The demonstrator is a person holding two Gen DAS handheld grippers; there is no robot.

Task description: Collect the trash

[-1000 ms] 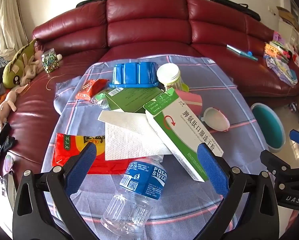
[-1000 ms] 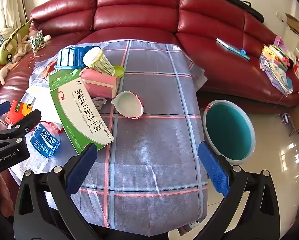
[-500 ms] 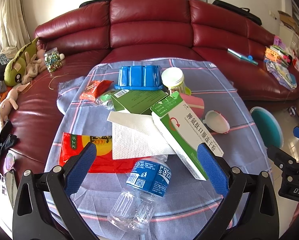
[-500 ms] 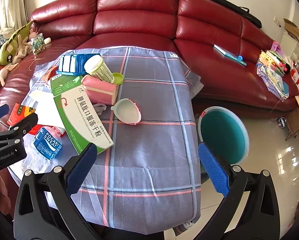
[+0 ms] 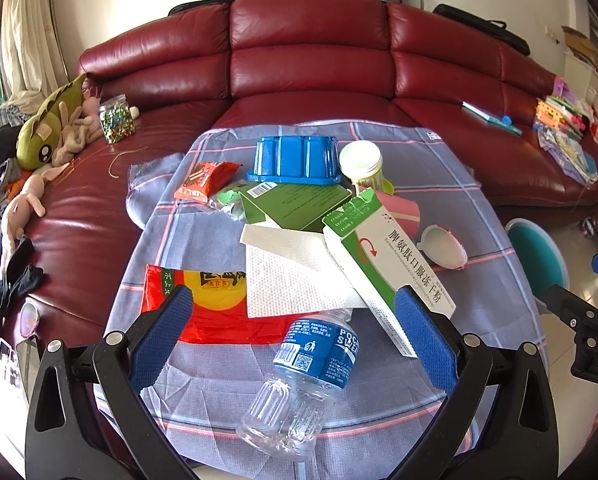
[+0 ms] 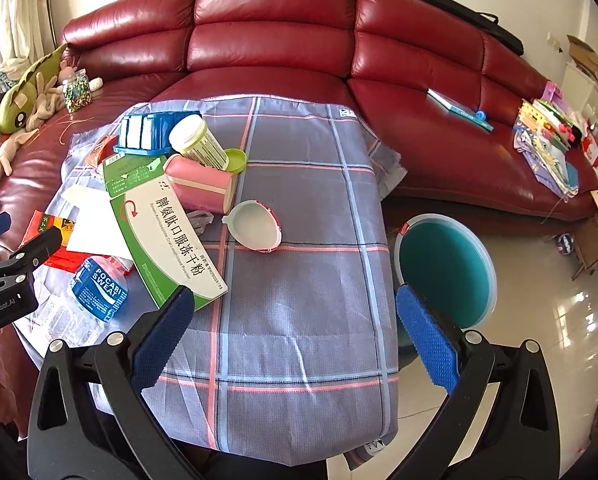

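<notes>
Both grippers are held wide apart with nothing clamped between them. The left gripper is seen low in its frame, just over a clear plastic bottle with a blue label, lying on its side on the checked cloth. Just above it, mid-frame, the rest of the trash is piled up — a white napkin, a long green-and-white box, a red snack wrapper and a blue plastic tray. The right gripper is hung over a bare stretch of cloth at the bottom of its view. A teal bin is parked on the floor, right of centre — just beside the cloth's edge.
</notes>
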